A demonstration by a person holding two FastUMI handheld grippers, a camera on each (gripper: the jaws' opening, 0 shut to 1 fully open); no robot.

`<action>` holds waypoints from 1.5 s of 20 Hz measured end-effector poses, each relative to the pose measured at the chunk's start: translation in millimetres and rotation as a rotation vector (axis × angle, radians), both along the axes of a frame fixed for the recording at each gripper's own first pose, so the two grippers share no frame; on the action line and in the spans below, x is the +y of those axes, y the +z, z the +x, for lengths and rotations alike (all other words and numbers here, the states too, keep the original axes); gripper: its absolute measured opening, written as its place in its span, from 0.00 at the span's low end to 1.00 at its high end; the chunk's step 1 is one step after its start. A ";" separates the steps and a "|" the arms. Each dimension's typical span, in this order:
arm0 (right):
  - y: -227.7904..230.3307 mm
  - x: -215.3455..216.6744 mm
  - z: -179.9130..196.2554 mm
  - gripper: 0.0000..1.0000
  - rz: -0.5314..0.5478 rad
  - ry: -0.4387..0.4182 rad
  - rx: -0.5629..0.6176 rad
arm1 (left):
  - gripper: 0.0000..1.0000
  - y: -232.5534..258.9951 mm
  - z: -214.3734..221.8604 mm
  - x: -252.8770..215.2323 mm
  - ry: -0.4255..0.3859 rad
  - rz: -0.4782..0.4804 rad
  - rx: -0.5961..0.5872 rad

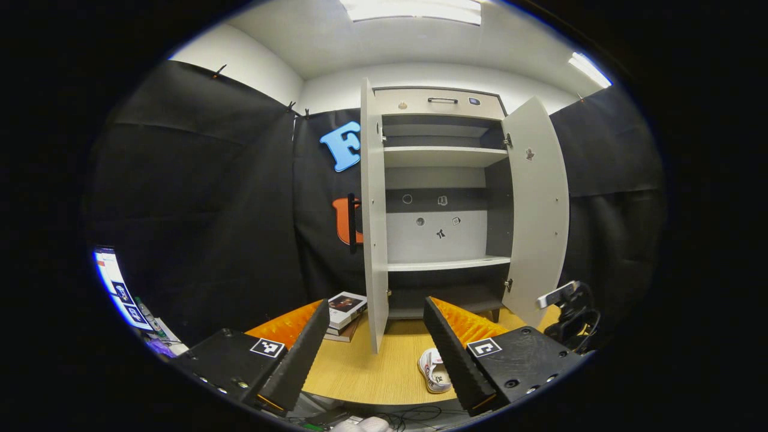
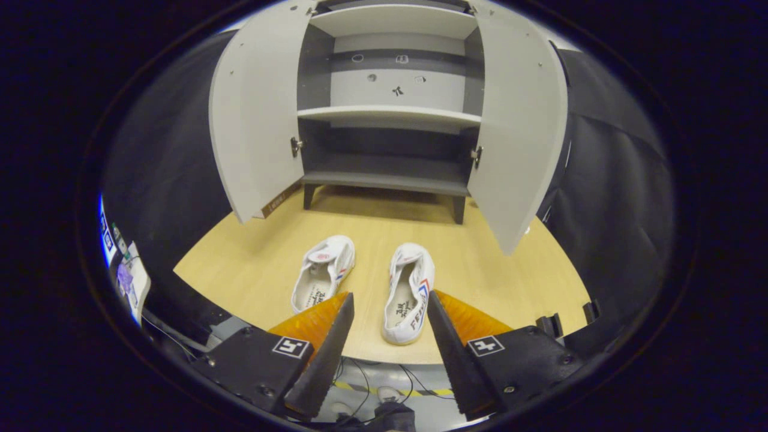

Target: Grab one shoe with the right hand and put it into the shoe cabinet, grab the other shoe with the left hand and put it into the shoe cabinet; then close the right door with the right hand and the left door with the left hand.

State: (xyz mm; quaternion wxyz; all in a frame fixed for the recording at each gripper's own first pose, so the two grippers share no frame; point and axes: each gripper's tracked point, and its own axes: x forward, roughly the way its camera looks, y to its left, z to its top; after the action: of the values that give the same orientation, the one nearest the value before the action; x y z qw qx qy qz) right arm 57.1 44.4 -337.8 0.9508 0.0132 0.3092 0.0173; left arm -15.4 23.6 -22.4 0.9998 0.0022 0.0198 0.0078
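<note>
**Two spread claws above a pair of canvas shoes, cabinet open beyond**

Nearest in the right gripper view, the right claw (image 2: 389,327) hangs spread wide and empty, its two fingers framing the heel end of the right-hand white shoe (image 2: 409,292). That shoe lies flat on the wooden tabletop (image 2: 516,282), toe pointing toward the cabinet. Just beside it, apart and angled slightly, lies the left-hand white shoe (image 2: 322,273). Both are low canvas sneakers with coloured side stripes.

By their look, the shoes are likely light, with soft uppers that will give under pressure and firmer rubber soles. The open collar at the heel looks like the best place to grip: one finger inside, one outside, pinching the heel wall. Squeezing across the soft middle may let the shoe fold or slip.

In the left gripper view, the left claw (image 1: 376,336) is likewise spread and holds nothing, higher and farther back, with one shoe partly seen by its right finger.

Farther off stands the grey shoe cabinet (image 2: 384,180), its left door (image 2: 255,114) and right door (image 2: 519,120) both swung open, shelves bare. Books (image 1: 343,309) are stacked beside it.
</note>
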 end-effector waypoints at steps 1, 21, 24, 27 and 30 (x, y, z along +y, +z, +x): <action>-17.2 3.4 7.7 0.79 0.009 -0.002 0.029 | 0.95 -0.5 0.0 0.2 0.002 0.001 0.003; -118.9 -2.0 140.9 0.09 0.142 -0.051 0.167 | 0.95 -8.2 54.6 -18.1 0.091 0.021 0.043; -112.8 -5.6 140.6 0.06 0.151 -0.021 0.197 | 0.95 -8.4 60.5 -25.8 0.084 0.028 0.046; -86.1 -19.6 140.0 0.05 0.163 -0.022 0.185 | 0.95 -10.5 62.7 -32.7 0.067 0.033 0.040; -38.7 -25.2 137.6 0.05 0.147 -0.010 0.131 | 0.96 -10.5 64.9 -38.2 0.047 0.031 0.034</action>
State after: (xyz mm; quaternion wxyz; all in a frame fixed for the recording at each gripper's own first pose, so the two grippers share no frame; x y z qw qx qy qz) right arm 194.7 19.1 -376.5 0.9251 0.0853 0.3685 0.0345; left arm 49.5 -14.6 -32.9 0.9987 0.0172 0.0368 0.0314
